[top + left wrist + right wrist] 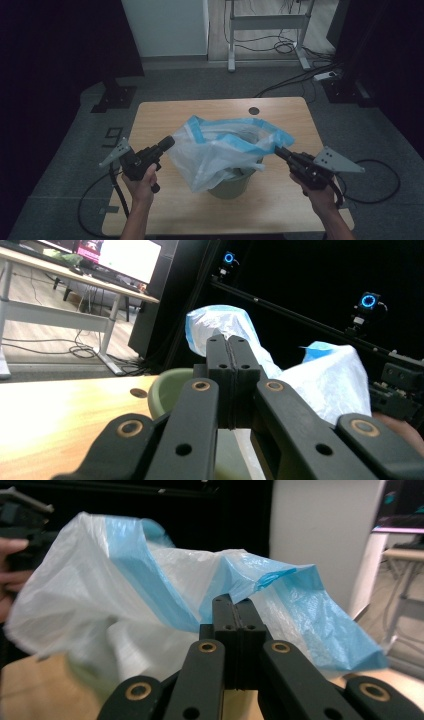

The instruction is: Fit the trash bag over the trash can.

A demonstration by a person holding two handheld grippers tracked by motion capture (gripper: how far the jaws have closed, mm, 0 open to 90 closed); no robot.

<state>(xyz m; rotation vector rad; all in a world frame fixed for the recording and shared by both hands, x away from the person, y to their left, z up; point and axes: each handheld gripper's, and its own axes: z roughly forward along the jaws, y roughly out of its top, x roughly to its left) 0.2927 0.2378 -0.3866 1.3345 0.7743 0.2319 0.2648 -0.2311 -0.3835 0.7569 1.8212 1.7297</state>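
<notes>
Nearest me, my left gripper (167, 143) sits at about eight o'clock on the table (165, 112), its jaws pressed flat together and pinching the left edge of the bag's rim. My right gripper (278, 150) mirrors it at four o'clock, jaws likewise pressed together on the right edge, where the blue band folds over. In the right gripper view the jaws meet with the thin film caught at their tips (233, 611).

Between them, at the table's centre, the white bag with the blue rim (220, 147) hangs stretched open over the green bin (231, 184). Its mouth is spread wide, and the near side drapes down over the bin's front wall. The far side of the rim rides above the bin, not yet pulled down around it.

So I judge the job roughly half done: the bag is opened and placed over the bin, but the rim must be drawn down and folded over the lip all the way round.

Farther off, at twelve o'clock, a dark round hole (254, 110) marks the tabletop.
</notes>
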